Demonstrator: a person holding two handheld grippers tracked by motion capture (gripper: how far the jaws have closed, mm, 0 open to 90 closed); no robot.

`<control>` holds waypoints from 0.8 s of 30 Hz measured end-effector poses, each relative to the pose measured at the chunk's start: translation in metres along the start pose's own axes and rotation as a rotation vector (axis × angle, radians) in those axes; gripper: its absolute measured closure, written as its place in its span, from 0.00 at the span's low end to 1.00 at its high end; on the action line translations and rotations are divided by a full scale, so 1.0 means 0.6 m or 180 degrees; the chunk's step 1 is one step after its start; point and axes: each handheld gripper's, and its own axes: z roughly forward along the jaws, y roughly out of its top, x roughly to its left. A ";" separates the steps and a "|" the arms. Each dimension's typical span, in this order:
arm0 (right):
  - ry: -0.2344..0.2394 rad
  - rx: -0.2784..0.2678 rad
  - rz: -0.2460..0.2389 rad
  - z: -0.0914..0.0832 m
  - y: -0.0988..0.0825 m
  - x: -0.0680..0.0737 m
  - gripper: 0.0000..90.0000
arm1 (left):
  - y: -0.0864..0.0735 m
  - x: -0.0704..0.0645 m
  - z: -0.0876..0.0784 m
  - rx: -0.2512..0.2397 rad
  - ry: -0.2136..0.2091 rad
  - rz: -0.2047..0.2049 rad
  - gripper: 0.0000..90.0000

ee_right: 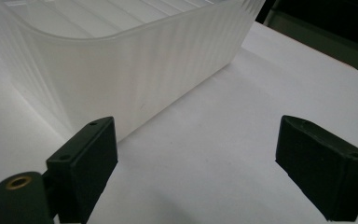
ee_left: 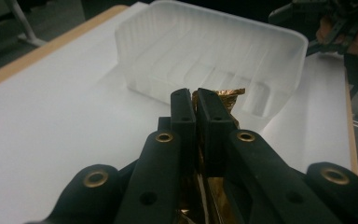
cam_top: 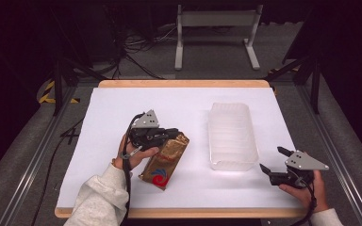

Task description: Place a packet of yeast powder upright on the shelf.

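Closest to the viewer, a person's left hand [cam_top: 131, 151] works the left gripper [cam_top: 172, 134], jaws pinching the top edge of a gold foil packet [cam_top: 166, 160] lying on the white table [cam_top: 108, 122], probably to lift it. Just right stands an empty translucent plastic bin [cam_top: 232, 135], nothing blocking the way between. Farther right, the right gripper [cam_top: 273, 161] hovers near the bin's corner, jaws spread, holding nothing.

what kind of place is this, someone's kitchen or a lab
Likely a lab or recording studio, not a kitchen: a white-covered table framed by metal rails, loose cables on grey floor, dark surroundings, and a person working handheld grippers.
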 end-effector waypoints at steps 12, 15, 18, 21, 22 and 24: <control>-0.0037 -0.0070 0.0011 -0.004 0.002 0.000 0.15 | 0.018 -0.018 -0.020 -0.0268 0.0119 0.0114 0.96; -0.0034 -0.0070 0.0010 -0.004 0.002 0.001 0.15 | 0.022 -0.019 -0.016 -0.0296 0.0108 0.0139 0.96; -0.0034 -0.0064 0.0018 -0.004 0.001 0.000 0.15 | 0.029 -0.020 -0.011 -0.0319 0.0066 0.0157 0.96; -0.0038 -0.0070 0.0020 -0.004 0.001 -0.001 0.15 | 0.035 -0.019 -0.002 -0.0339 0.0033 0.0166 0.96; -0.0040 -0.0072 0.0018 -0.004 0.002 0.000 0.15 | 0.038 -0.019 0.001 -0.0339 0.0010 0.0179 0.96; -0.0034 -0.0074 0.0015 -0.005 0.002 0.000 0.15 | 0.045 -0.019 0.009 -0.0356 0.0006 0.0177 0.96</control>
